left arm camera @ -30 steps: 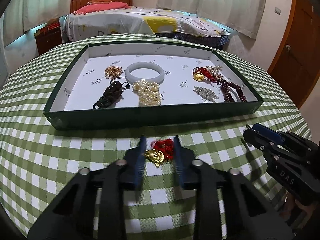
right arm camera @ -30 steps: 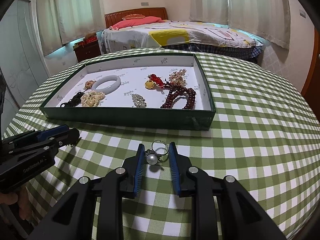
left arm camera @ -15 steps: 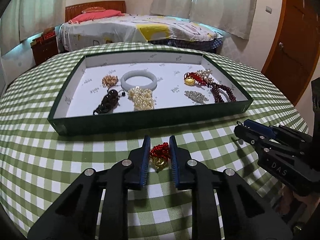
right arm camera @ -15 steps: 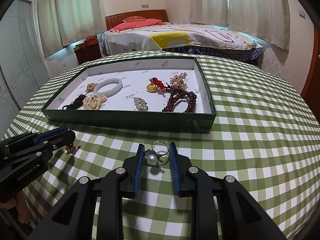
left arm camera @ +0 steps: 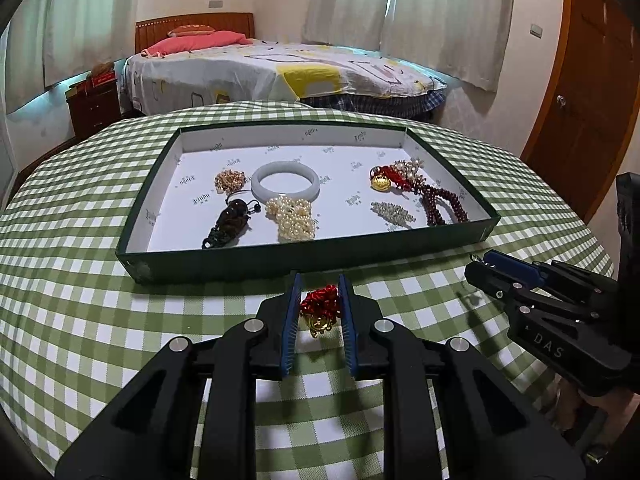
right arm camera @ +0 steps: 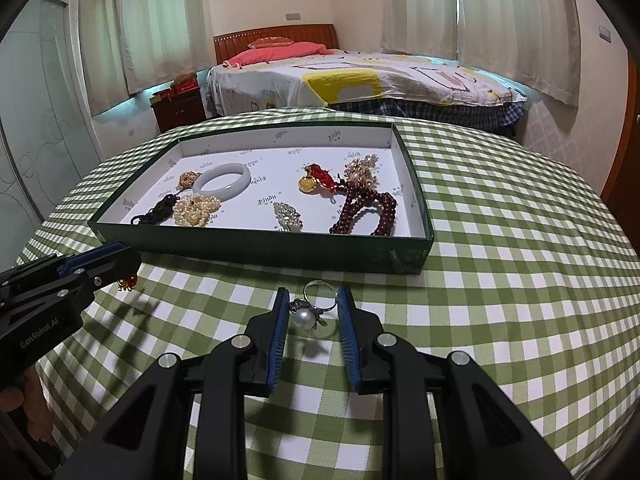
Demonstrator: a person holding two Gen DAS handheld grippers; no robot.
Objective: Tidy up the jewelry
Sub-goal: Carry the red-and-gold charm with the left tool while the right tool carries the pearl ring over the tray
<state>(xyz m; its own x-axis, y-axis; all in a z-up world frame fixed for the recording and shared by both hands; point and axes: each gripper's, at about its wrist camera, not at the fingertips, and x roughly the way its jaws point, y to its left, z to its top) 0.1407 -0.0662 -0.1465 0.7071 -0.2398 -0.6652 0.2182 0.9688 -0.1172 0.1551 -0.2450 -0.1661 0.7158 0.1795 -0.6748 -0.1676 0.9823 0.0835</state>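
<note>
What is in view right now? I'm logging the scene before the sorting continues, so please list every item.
tray: 1, dark green with white lining, middle of table
white bangle: 1, tray, centre-left
pearl cluster: 1, cream, touching the bangle's near side
gold bead bunch: 1, tray, left of bangle
dark pendant: 1, brown-black, tray near left
silver brooch: 1, tray near right
dark red bead strand: 1, tray right
red knot with gold coin: 1, tray right, behind the strand
red and gold charm: 1, between left tongs, outside tray
pearl ring: 1, silver, between right tongs
tablecloth: 1, green-white check
bed: 1, behind table
</note>
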